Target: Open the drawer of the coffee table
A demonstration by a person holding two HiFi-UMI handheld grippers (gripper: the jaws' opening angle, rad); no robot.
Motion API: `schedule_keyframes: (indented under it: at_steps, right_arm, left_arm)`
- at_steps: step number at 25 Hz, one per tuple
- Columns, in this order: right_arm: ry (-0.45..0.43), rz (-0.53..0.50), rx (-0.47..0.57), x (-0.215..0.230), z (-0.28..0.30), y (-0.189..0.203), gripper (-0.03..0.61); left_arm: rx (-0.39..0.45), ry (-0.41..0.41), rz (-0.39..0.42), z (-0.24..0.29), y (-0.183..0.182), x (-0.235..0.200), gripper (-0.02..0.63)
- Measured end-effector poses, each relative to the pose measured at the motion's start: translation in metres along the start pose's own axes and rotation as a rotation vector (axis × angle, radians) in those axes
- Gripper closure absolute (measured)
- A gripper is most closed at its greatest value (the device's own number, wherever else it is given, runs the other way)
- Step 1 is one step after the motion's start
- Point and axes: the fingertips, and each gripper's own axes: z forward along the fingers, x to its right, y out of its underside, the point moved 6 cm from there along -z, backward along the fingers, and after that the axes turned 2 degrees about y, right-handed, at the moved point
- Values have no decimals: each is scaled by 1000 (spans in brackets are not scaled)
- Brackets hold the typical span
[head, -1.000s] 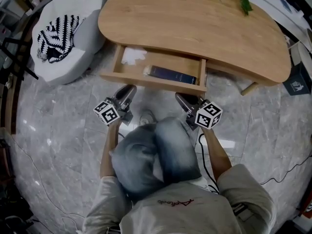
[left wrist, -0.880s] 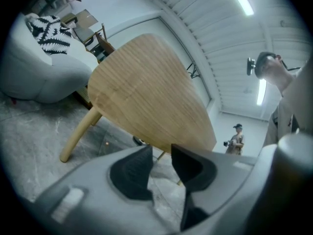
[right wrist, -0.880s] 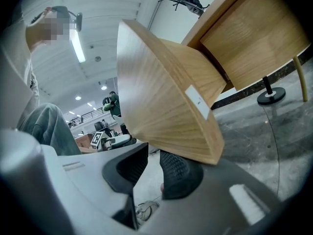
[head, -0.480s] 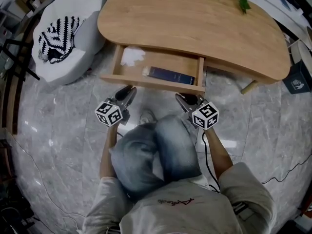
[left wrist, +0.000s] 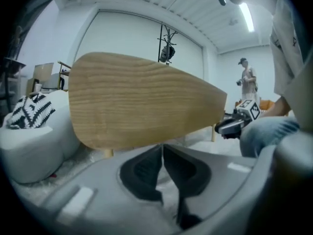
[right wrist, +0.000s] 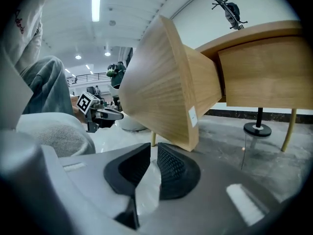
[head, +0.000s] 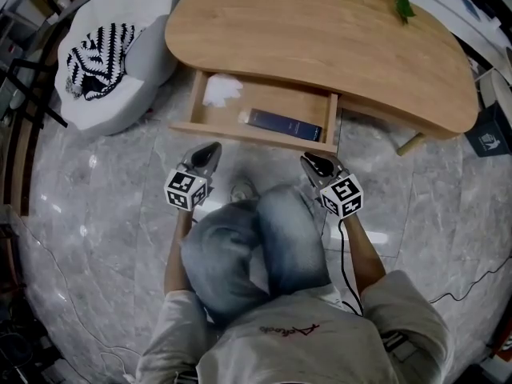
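Observation:
The wooden coffee table (head: 320, 38) has its drawer (head: 248, 134) pulled out toward me; inside lie a dark blue book (head: 284, 124) and a crumpled white tissue (head: 221, 91). My left gripper (head: 210, 150) hovers just short of the drawer front, apart from it. Its jaws have just been closing and now stand shut with nothing between them (left wrist: 162, 148). My right gripper (head: 314, 161) sits near the drawer's right corner (right wrist: 161, 82), also clear of it. Its jaws have just been closing too; a narrow gap remains and it is empty (right wrist: 153, 151).
A grey-white pouf with a black-and-white patterned cushion (head: 112, 46) stands left of the table. My knees in jeans (head: 256, 238) are between the two arms. A table leg (head: 410, 144) and a floor cable (head: 472, 286) lie to the right. Green leaves (head: 404, 8) rest on the tabletop.
Both grippers have drawn slightly back from the drawer front toward me and rolled. The left jaws have come together; the right jaws have narrowed. The drawer stays pulled out.

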Motion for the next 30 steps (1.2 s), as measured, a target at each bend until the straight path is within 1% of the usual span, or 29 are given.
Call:
schedule_keyframes:
  at_steps: [1, 5, 10, 13, 17, 20, 26, 30]
  right_arm:
    - [8, -13, -5, -1, -1, 0, 535]
    - [39, -54, -29, -1, -4, 4, 574]
    - [57, -27, -58, 5, 2, 15, 574]
    - [54, -10, -87, 6, 13, 25, 574]
    - [40, 4, -132, 6, 33, 33, 574]
    - [30, 41, -172, 6, 48, 41, 574]
    - [12, 95, -273, -2, 59, 50, 574]
    - [-5, 142, -362, -6, 57, 49, 575]
  left_arm:
    - [-6, -3, 8, -1, 1, 0, 609]
    - [-20, -7, 31, -2, 3, 0, 614]
    - [-37, 9, 30, 3, 13, -5, 614]
    - [-63, 16, 1, 7, 28, -13, 614]
    - [-78, 25, -56, 14, 43, -28, 614]
    - [-88, 37, -87, 20, 52, -41, 614]
    - [-145, 50, -162, 28, 75, -52, 614]
    - [-174, 47, -222, 27, 74, -53, 614]
